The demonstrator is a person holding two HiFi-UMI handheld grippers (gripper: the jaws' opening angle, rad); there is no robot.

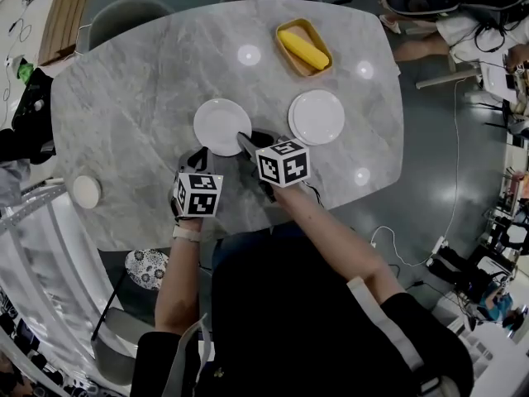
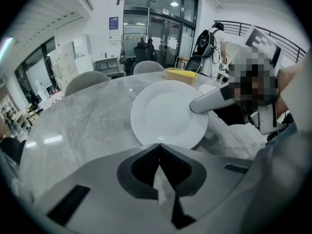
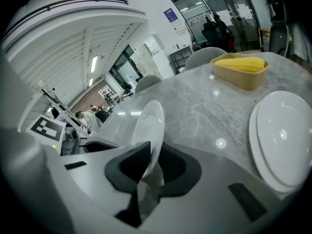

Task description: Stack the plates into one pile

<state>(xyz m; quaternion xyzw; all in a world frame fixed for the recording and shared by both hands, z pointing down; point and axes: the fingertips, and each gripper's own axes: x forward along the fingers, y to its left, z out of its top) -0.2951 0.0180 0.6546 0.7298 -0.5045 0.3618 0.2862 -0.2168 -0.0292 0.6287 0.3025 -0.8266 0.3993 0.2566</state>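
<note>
Right gripper point(image 1: 245, 142) pinches the near rim of the lone white plate point(image 1: 218, 124).
Rim grip probably for lifting it onto the plate pile point(image 1: 316, 116) nearby, right, on the marble table point(image 1: 140, 98); left gripper point(image 1: 198, 157) pressed together, empty (tips by the plate's edge), likely stopping a slide.

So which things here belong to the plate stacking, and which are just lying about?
Job: single plate, held at its rim by the right gripper; plate pile beside it; left gripper, shut, empty.
Lying about: wooden tray with a yellow item; small white round object at the table edge.
</note>
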